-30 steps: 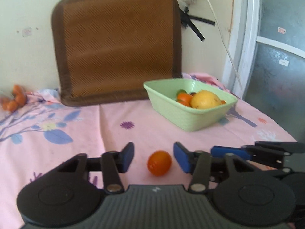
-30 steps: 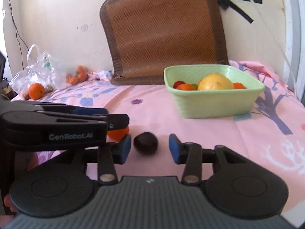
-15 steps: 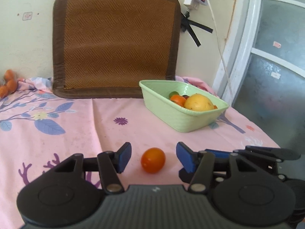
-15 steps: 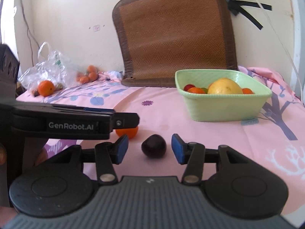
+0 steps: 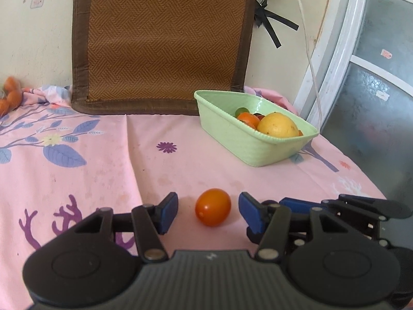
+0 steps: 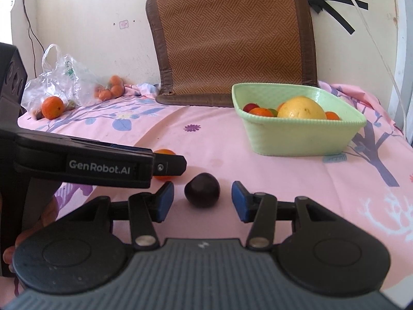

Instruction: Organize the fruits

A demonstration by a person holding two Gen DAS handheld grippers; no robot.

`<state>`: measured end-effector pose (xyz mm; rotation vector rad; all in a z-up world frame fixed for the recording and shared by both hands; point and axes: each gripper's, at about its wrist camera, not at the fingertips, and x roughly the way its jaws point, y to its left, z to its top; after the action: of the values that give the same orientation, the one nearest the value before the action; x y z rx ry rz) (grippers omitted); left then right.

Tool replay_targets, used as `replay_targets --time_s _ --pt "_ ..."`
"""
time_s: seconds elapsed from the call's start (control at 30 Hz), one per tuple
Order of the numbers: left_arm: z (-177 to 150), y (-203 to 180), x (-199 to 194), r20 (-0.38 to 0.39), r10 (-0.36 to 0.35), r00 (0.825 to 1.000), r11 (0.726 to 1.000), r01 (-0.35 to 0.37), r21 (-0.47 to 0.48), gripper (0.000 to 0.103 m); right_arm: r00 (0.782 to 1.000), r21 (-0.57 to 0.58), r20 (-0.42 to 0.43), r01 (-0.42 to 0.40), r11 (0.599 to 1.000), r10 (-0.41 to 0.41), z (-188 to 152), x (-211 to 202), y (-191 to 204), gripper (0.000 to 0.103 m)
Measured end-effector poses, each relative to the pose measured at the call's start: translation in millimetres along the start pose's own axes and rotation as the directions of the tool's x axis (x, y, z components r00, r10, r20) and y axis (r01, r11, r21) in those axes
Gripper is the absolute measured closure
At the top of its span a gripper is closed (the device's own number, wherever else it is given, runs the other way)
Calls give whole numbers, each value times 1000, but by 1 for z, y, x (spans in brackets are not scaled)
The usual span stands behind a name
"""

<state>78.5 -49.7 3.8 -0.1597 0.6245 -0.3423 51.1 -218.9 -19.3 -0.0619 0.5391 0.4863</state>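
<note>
A small orange fruit (image 5: pixel 213 210) lies on the pink cloth between the open fingers of my left gripper (image 5: pixel 208 212), not touched by either pad. A dark purple fruit (image 6: pixel 202 190) lies between the open fingers of my right gripper (image 6: pixel 202 199), also untouched. The orange fruit shows partly behind the left gripper's body in the right wrist view (image 6: pixel 163 152). A light green basket (image 5: pixel 258 152) stands to the far right with a big yellow fruit (image 5: pixel 278 124) and small orange, red and green fruits in it; it also shows in the right wrist view (image 6: pixel 304 139).
A brown woven mat (image 5: pixel 162 38) leans on the wall behind. A clear plastic bag (image 6: pixel 64 77) with oranges (image 6: pixel 52 107) lies far left. More small oranges (image 6: pixel 111 90) sit by the wall. The table edge and a glass door (image 5: pixel 374 90) are on the right.
Both grippers have tilted and shifted slightly around their fruits, which stay between the open fingers. The views have risen a little; nothing was grasped.
</note>
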Motion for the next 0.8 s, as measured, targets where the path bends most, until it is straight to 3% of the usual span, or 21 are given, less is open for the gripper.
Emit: replay_targets --time_s 0.3,0.5,0.8 --pt "0 -2 0 0 17 1000 1000 -17 8 50 999 9 -6 37 999 -37 -2 -1 -1 52" --pt "0 -1 0 1 20 1000 1000 -20 7 50 999 1 7 44 999 -44 -3 -2 0 64" --pt "0 -1 0 3 30 1000 1000 -30 5 50 998 50 32 59 997 -61 -2 -7 -8 65"
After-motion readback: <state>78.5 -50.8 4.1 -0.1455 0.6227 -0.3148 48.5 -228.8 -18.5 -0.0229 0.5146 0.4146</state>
